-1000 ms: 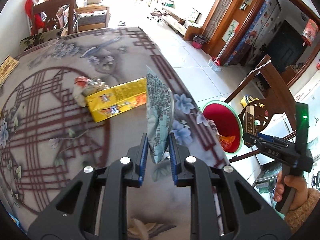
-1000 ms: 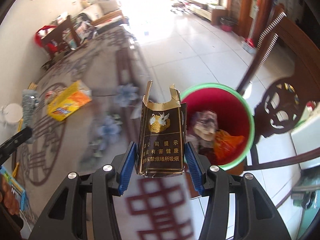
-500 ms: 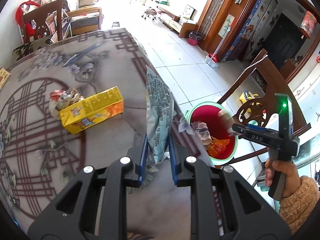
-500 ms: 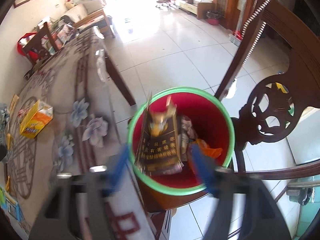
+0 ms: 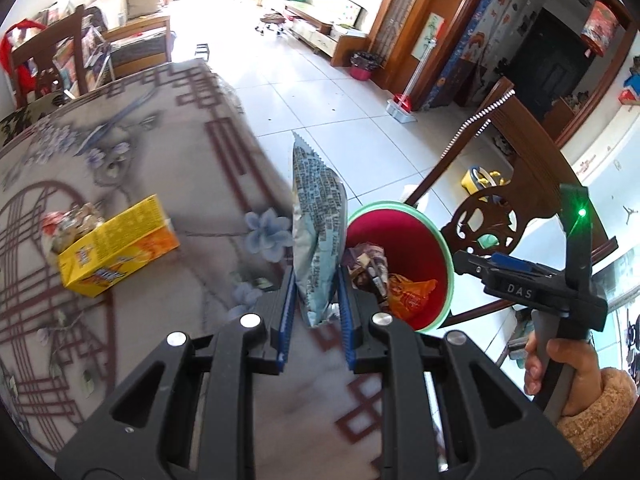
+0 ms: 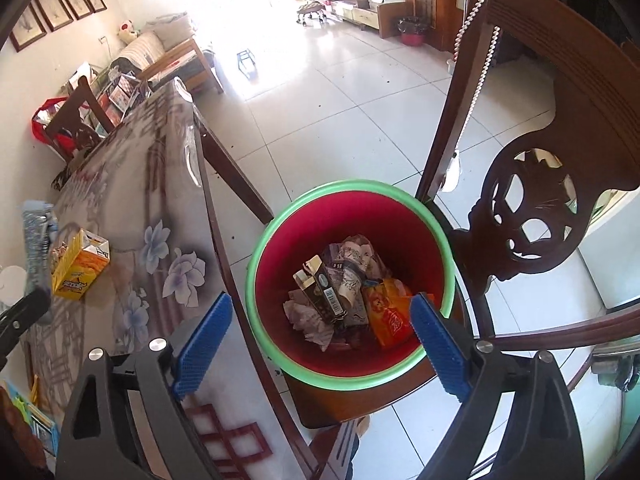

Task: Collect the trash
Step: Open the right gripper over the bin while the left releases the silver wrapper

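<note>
1. Stretching away to the far left is the table (image 5: 132, 152) under its flowered cloth, and its right edge runs just beside the bin.
2. To the right I see a dark carved wooden chair (image 6: 532, 208), its back rising just behind the bin.
3. The red bin (image 6: 352, 216) with its green rim stands on the floor between the table edge and the chair, and it already holds trash.
4. My left gripper (image 5: 316, 300) is clamped on a blue-grey snack bag (image 5: 318, 216), which stands upright between the blue pads above the table's right edge, just left of the bin.
5. My right gripper (image 6: 320, 332) hangs over the bin with its jaws opening wide and nothing between them; my right hand (image 5: 560, 368) grips its handle at the near right.
6. A yellow and orange carton (image 5: 116, 248) lies on its side on the table, well left of the bin.
7. A dark cigarette pack (image 6: 320, 288) lies inside the bin on the crumpled paper, beside an orange wrapper (image 6: 386, 312).
8. A crumpled wrapper (image 5: 68, 220) touches the carton's far left end.
</note>
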`<state>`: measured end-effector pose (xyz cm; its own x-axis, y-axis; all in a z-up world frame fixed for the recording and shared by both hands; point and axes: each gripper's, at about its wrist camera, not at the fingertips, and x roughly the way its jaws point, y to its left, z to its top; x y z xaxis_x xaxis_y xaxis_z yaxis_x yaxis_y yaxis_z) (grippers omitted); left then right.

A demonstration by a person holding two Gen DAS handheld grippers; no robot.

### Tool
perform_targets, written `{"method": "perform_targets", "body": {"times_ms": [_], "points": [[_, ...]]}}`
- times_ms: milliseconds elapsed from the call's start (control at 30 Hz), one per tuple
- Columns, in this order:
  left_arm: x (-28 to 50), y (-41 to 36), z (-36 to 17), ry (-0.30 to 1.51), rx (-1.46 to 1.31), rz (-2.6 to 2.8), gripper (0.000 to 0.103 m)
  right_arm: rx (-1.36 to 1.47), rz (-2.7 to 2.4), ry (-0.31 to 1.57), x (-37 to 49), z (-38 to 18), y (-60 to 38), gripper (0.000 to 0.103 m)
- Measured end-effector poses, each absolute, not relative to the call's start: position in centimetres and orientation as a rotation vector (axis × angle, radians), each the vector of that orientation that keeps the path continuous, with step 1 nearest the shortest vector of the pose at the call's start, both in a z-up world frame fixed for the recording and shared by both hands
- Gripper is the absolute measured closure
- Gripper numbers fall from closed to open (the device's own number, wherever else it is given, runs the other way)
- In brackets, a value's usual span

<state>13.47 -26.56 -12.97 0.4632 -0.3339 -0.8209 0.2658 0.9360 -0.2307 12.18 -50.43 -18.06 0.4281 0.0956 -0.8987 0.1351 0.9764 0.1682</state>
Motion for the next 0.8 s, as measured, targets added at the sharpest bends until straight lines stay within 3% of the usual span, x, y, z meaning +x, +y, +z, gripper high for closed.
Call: {"method": "perform_targets", "body": {"times_ms": [167,800], "points": [[14.6,-30.0,-13.3,1.028,-0.038,-0.431,0.084,0.255,-0.056,1.117,11.3,-18.0,-52.2,0.009],[16.5,-40.0,-15.6,1.052,0.078,-0.593,0.084,0.349,-0.163,1.104,7.5,-18.4,-58.2,0.009]]}}
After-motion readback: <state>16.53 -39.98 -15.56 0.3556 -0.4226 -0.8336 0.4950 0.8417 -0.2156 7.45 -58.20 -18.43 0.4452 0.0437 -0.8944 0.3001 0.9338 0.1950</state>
